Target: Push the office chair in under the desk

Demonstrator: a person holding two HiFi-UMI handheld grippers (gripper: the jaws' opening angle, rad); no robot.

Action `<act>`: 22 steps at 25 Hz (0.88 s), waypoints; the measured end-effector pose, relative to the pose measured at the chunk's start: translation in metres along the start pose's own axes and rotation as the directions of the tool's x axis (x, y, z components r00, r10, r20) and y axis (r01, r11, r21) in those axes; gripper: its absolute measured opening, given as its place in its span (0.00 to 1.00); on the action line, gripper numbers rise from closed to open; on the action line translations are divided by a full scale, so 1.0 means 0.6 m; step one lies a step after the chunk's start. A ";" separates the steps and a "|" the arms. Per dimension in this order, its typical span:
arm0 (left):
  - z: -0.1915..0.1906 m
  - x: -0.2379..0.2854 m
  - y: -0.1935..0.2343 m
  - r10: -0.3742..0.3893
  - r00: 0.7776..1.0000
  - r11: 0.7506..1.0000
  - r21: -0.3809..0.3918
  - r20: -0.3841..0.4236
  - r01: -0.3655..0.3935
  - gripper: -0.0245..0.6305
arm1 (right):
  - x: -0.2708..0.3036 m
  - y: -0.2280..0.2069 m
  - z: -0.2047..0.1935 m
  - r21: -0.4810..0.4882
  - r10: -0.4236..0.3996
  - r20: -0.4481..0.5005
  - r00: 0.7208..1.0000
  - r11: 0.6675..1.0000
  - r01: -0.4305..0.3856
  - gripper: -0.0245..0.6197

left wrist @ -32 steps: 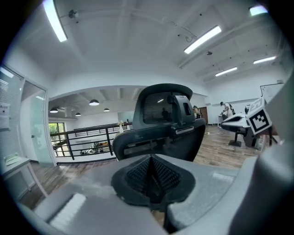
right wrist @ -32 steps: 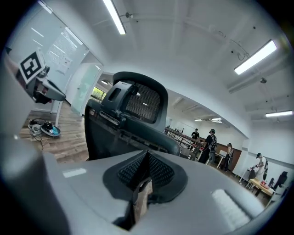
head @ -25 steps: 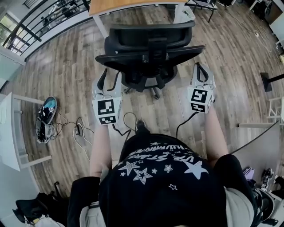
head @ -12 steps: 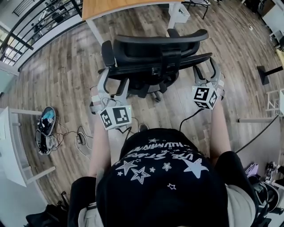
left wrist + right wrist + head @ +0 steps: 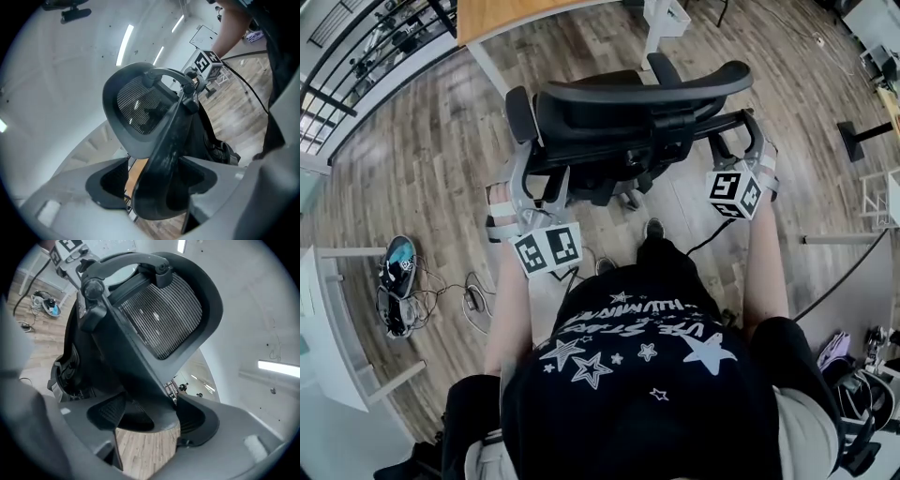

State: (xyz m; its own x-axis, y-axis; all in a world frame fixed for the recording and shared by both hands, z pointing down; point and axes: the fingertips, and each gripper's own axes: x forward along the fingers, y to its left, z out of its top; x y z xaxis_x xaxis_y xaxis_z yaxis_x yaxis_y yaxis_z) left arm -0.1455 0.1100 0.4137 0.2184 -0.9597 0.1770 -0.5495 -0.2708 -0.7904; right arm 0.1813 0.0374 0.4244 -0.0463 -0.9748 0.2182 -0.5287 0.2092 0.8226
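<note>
The black mesh office chair [image 5: 637,103] stands with its back toward me, short of the wooden desk [image 5: 516,14] at the top. My left gripper [image 5: 539,178] is at the backrest's left edge; its jaws are opening, and the chair's black frame [image 5: 161,154] sits between them with a gap at the left pad. My right gripper [image 5: 739,141] is at the backrest's right edge, its jaws also opening around the frame [image 5: 140,380]. The mesh backrest [image 5: 159,319] rises above both grippers.
Shoes and tangled cables [image 5: 394,272] lie on the wood floor at the left, beside a white table [image 5: 328,319]. A railing [image 5: 356,47] runs along the top left. A black stand [image 5: 862,131] is at the right, and a white desk leg [image 5: 492,70] is near the chair.
Both grippers have moved forward from behind the chair to its backrest edges, and their jaws now straddle the frame. The chair and I are closer to the desk.
</note>
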 end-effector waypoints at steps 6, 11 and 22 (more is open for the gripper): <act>-0.015 0.020 -0.007 -0.041 0.997 0.999 -0.026 -0.066 0.040 0.50 | 0.020 -0.010 0.005 -0.043 -0.004 0.007 1.000 0.999 0.004 0.49; -0.012 0.055 -0.002 0.037 0.994 0.997 0.065 -0.106 -0.030 0.46 | 0.053 -0.019 -0.003 -0.063 0.040 0.007 0.999 0.997 -0.039 0.48; -0.035 0.149 0.033 0.098 0.990 0.994 0.056 -0.103 -0.092 0.46 | 0.134 -0.029 0.013 -0.039 0.007 0.046 0.999 0.999 -0.005 0.48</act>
State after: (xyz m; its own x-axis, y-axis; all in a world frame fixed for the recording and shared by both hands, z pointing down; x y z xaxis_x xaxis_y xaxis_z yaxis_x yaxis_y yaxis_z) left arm -0.1536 0.0173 0.4262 0.0794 -0.9841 0.1586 -0.5215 -0.1766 -0.8348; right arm 0.1804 -0.0452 0.4236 -0.0890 -0.9759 0.1991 -0.4947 0.2168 0.8416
